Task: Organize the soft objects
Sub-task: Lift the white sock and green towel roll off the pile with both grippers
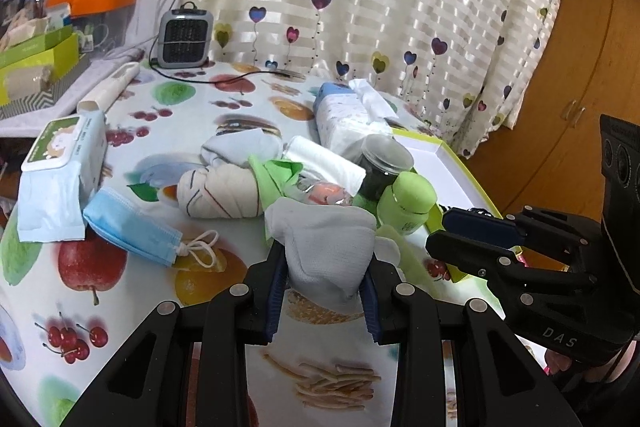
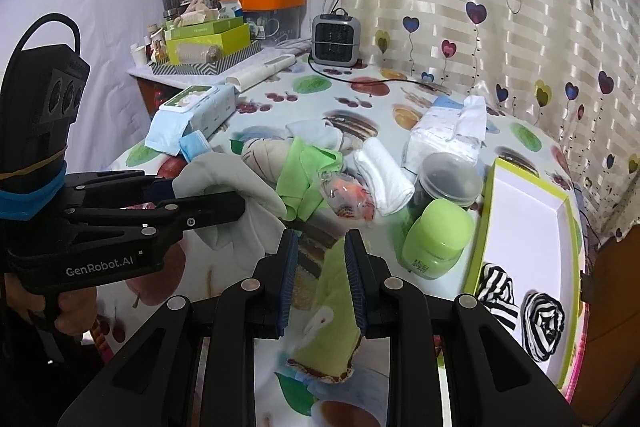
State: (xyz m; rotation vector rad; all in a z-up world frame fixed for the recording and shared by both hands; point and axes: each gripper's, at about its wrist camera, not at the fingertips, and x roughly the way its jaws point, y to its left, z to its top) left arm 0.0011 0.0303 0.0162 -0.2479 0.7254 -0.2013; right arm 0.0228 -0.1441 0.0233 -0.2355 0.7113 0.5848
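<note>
The left gripper (image 1: pixel 325 277), angled downward, has its blue pads pressed on a pale grey sock (image 1: pixel 326 247), while the right gripper (image 2: pixel 322 285) close beside it, tilted likewise, seems to pinch a green cloth (image 2: pixel 334 311) against one pad.

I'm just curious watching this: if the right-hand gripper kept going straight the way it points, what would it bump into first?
Probably the light green jar, just ahead and slightly right of the right gripper, which is shut on a green cloth. Depth is hard to judge; it could slip left of the jar and reach the orange packet instead.
</note>
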